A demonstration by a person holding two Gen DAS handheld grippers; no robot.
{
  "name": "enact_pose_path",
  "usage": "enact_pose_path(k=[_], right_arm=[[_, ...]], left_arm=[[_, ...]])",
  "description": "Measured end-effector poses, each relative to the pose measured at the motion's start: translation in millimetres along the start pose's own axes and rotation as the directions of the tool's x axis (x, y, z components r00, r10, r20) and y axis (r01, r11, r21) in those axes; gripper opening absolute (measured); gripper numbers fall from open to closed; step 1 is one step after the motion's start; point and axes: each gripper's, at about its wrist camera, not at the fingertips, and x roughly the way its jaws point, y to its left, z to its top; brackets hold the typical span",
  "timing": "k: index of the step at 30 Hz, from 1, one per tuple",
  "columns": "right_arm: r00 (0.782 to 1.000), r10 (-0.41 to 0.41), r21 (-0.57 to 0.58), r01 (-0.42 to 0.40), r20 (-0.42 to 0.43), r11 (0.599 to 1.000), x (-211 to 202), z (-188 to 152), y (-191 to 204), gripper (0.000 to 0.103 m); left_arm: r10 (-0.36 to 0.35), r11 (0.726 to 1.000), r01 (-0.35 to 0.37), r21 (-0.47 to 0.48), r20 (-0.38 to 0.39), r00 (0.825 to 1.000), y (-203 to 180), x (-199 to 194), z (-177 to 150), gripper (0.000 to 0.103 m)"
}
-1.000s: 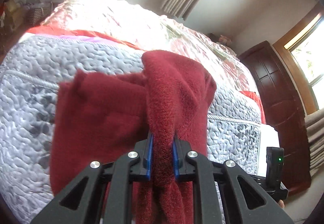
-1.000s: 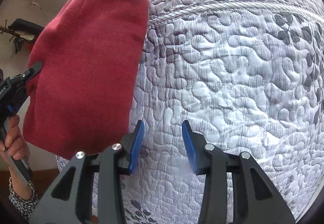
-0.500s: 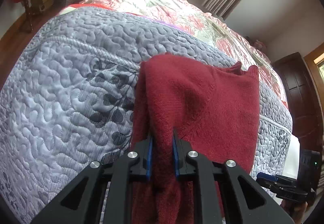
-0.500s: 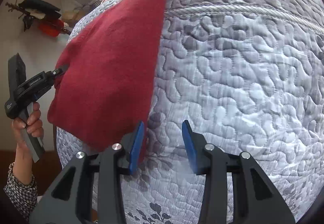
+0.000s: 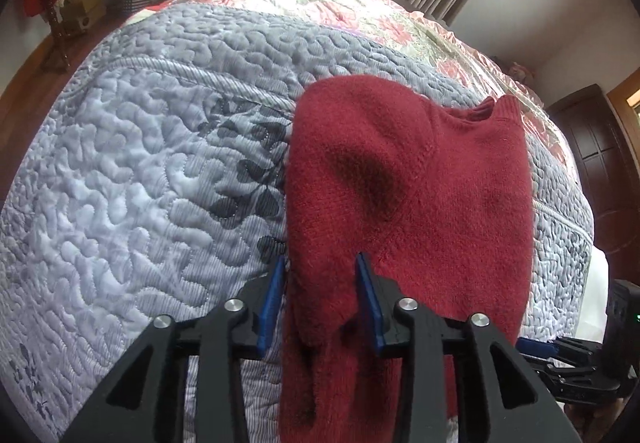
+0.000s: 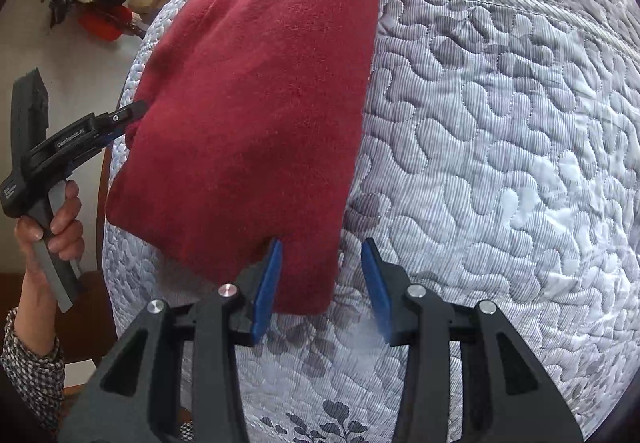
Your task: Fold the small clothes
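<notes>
One sweater (image 5: pixel 404 203); two grippers — both agape.

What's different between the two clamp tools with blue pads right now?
The left gripper straddles a thick bunched part of the dark red knitted sweater; the right gripper sits at the sweater's thin flat corner. The left one has cloth filling its gap; the right one shows grey quilted bedspread in half of its gap. Both are black and open.
</notes>
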Motion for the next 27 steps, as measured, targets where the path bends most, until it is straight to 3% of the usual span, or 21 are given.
enact_pose_path(k=[2,7,8,10,11,15,17,19,23,27], right_arm=[[1.000,0.018,0.012,-0.018,0.000,1.000,3,-3,6,0.048],[0.999,0.039,0.041,-0.038,-0.023,0.998,15,-10,5,0.051],[0.998,0.049,0.052,-0.047,-0.027,0.997,17,-10,4,0.051],[0.997,0.069,0.075,-0.066,-0.038,0.995,24,-12,2,0.051],[0.997,0.072,0.079,-0.069,-0.041,0.995,27,-13,3,0.045],[0.999,0.045,0.043,-0.044,-0.029,0.998,24,-16,11,0.025],[0.997,0.073,0.046,-0.073,-0.001,0.996,12,-18,12,0.019],[0.995,0.097,0.062,-0.098,0.019,0.993,2,-22,11,0.017],[1.000,0.009,0.046,-0.008,-0.022,0.999,18,-24,10,0.015],[0.999,-0.006,0.066,0.009,-0.043,0.998,35,-22,5,0.017]], left_arm=[[-0.013,1.000,0.014,0.013,-0.009,1.000,0,-14,-8,0.058],[-0.047,0.998,0.049,0.026,-0.079,0.996,4,-21,-41,0.060],[-0.040,0.999,0.043,0.027,-0.083,0.996,4,-19,-46,0.057],[-0.038,0.999,0.039,0.018,-0.085,0.996,7,-13,-53,0.032],[-0.049,0.999,0.050,0.003,-0.092,0.995,10,-10,-55,0.014],[-0.074,0.996,0.071,-0.055,-0.060,0.995,18,-15,-57,0.008],[-0.097,0.993,0.096,-0.065,-0.015,0.995,22,-31,-57,0.008],[-0.095,0.993,0.096,-0.064,0.006,0.995,26,-38,-59,0.008],[-0.062,0.996,0.058,-0.073,-0.053,0.997,35,-9,-72,0.007],[-0.027,0.997,0.022,-0.068,-0.069,0.997,34,10,-75,0.008]])
